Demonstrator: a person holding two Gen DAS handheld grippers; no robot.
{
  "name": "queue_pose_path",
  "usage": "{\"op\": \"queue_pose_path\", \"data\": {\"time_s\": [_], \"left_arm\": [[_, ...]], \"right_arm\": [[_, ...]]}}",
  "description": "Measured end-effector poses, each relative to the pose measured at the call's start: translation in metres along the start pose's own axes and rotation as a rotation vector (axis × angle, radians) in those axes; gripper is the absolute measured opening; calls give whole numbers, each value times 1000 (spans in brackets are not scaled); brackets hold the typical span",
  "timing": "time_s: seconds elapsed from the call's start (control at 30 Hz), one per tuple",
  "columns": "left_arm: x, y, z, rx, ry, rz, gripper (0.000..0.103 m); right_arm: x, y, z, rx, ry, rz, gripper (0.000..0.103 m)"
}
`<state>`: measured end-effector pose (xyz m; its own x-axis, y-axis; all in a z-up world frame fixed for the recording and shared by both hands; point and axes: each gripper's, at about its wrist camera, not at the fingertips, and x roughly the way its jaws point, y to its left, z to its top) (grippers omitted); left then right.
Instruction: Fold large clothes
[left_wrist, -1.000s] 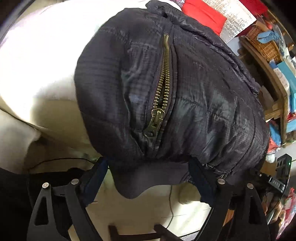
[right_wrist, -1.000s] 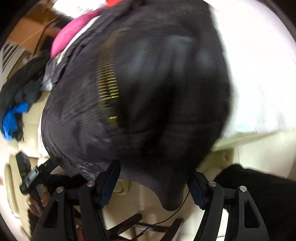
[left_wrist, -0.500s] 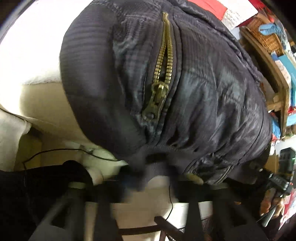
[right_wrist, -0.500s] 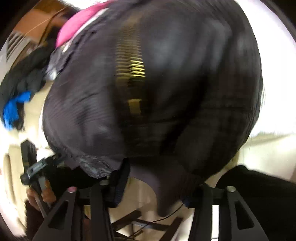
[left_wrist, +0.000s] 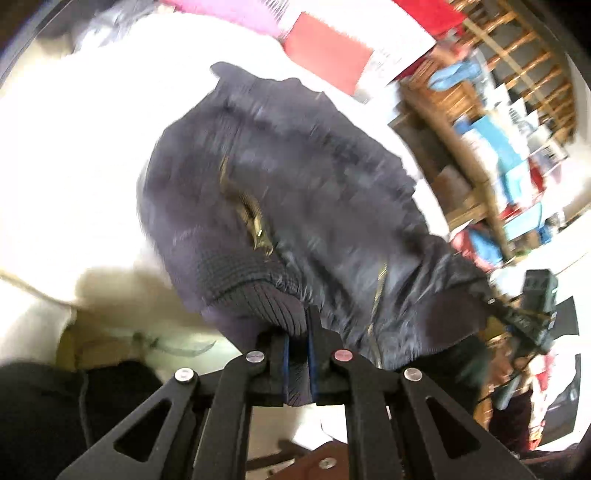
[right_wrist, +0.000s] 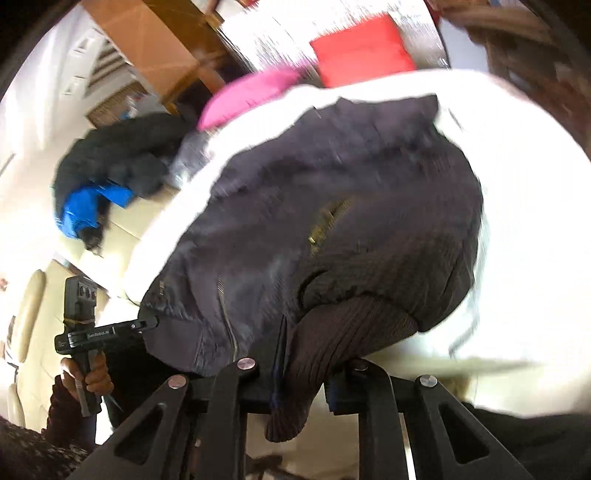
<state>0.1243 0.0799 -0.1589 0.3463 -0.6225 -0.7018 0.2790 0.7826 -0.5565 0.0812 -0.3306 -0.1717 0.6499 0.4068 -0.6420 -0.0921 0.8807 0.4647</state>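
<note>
Jacket (left_wrist: 295, 192), dark quilted, lies ahead of both jaws on white bed (left_wrist: 74, 147), body running away toward collar. Left gripper (left_wrist: 297, 363) and right gripper (right_wrist: 303, 380) each pinch ribbed hem (left_wrist: 255, 299), right jaws just closed on it.

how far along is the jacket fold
Early. Done: both claws are shut on the dark jacket: the left claw on its ribbed hem, the right claw on the hem too. In hand: lifting that edge off the white surface. Left: no fold shows yet.
</note>
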Motion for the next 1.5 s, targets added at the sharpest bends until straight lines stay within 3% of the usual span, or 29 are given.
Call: {"op": "queue_pose_path", "data": {"time_s": [0.17,0.37,0.53,0.67,0.93,1.13,1.27,1.3,1.33,1.37,1.4,1.43,1.47,1.5], "left_arm": [[-21,-12,53,24,-94,-64,8],[-21,-12,128,-5,-210,-80,8],[2,7,196,-111,-301,-97,8],[40,23,248,-186,-341,-105,8],[145,51,353,-255,-260,-95,8],[199,71,390,-280,-183,-74,8],[215,95,382,-352,-158,-91,11],[221,98,382,-394,-117,-78,12],[222,97,383,-405,-85,-73,19],[218,93,383,-398,-79,-64,26],[210,86,381,-371,-109,-39,50],[205,81,379,-351,-124,-15,71],[197,72,377,-311,-134,9,74],[192,67,375,-289,-130,25,75]], "right_arm": [[-14,11,34,-27,-103,41,18],[-14,-4,89,11,-222,50,18],[0,-26,147,67,-316,30,17],[35,-60,200,143,-360,12,17],[120,-146,290,283,-344,-54,15],[153,-206,337,342,-334,-92,11],[177,-238,342,425,-168,-49,12],[181,-241,342,443,-129,-49,12],[183,-243,340,452,-112,-31,13],[182,-243,339,449,-111,-17,15],[181,-240,338,446,-107,-17,31],[181,-239,339,445,-97,-18,73],[181,-236,339,441,-95,-9,92],[177,-232,337,428,-129,0,98]]}}
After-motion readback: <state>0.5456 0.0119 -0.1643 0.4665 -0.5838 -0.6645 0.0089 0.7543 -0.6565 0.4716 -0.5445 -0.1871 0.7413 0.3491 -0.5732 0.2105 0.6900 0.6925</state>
